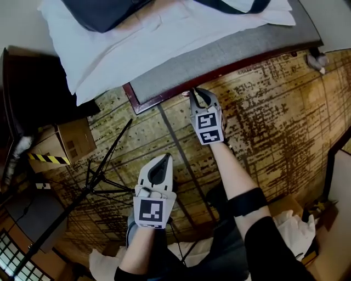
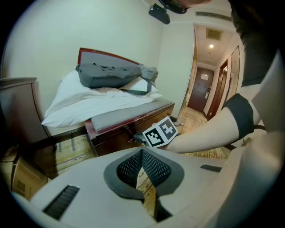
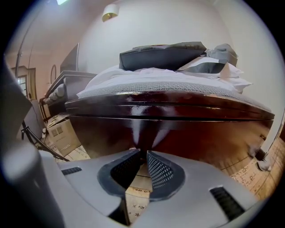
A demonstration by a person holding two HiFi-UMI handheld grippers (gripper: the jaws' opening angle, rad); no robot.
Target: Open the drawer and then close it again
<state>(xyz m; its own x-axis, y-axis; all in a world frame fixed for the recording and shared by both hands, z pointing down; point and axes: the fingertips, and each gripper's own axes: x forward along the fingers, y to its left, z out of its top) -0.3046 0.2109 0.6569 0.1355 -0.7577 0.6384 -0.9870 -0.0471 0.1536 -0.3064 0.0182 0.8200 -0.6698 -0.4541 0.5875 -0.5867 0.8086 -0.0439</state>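
Note:
The drawer is the dark red wooden front point(image 3: 200, 138) under the grey-topped bed base point(image 1: 219, 55). It also shows in the left gripper view as a glossy panel point(image 2: 113, 140). My right gripper point(image 1: 194, 92) reaches forward to that front, its tips point(image 3: 143, 153) nearly together on a small dark handle against the wood. Its marker cube point(image 2: 161, 132) sits right at the panel. My left gripper point(image 1: 164, 157) hovers over the patterned floor, well back from the bed. It is shut point(image 2: 142, 151) with nothing in it.
A white pillow point(image 1: 137, 38) and a dark bag point(image 1: 104, 13) lie on the bed. A cardboard box point(image 1: 66, 144) and a black tripod point(image 1: 98, 175) stand at the left, beside dark furniture point(image 1: 27, 82). White cloth point(image 1: 296, 230) lies near my legs.

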